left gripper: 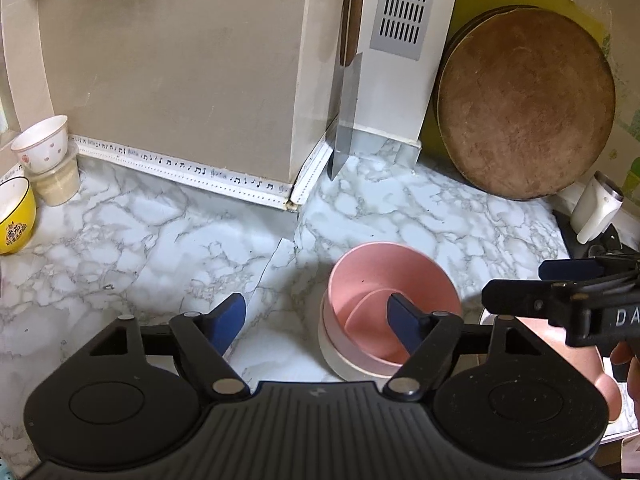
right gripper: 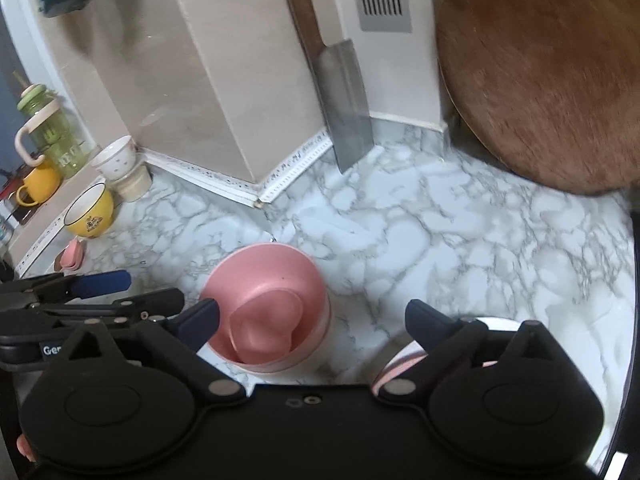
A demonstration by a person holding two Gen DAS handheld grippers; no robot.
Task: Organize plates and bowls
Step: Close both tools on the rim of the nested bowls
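A pink bowl (left gripper: 384,292) sits nested in a stack of pale bowls on the marble counter (left gripper: 160,240); it also shows in the right wrist view (right gripper: 264,300). My left gripper (left gripper: 318,320) is open and empty, its right fingertip just over the bowl's inside. My right gripper (right gripper: 312,320) is open and empty, just right of the bowl stack; it shows from the side in the left wrist view (left gripper: 520,280). A pink plate with a white rim (right gripper: 404,364) lies under the right gripper's right finger; it also shows in the left wrist view (left gripper: 568,340). A yellow bowl (right gripper: 90,212) stands at the far left.
A cleaver (right gripper: 344,120) leans on the wall corner. A round wooden board (left gripper: 524,100) leans at the back right. A small white cup on a plastic tub (left gripper: 44,148) stands by the yellow bowl (left gripper: 14,216). A green bottle (right gripper: 52,132) and yellow mug (right gripper: 38,184) stand further left.
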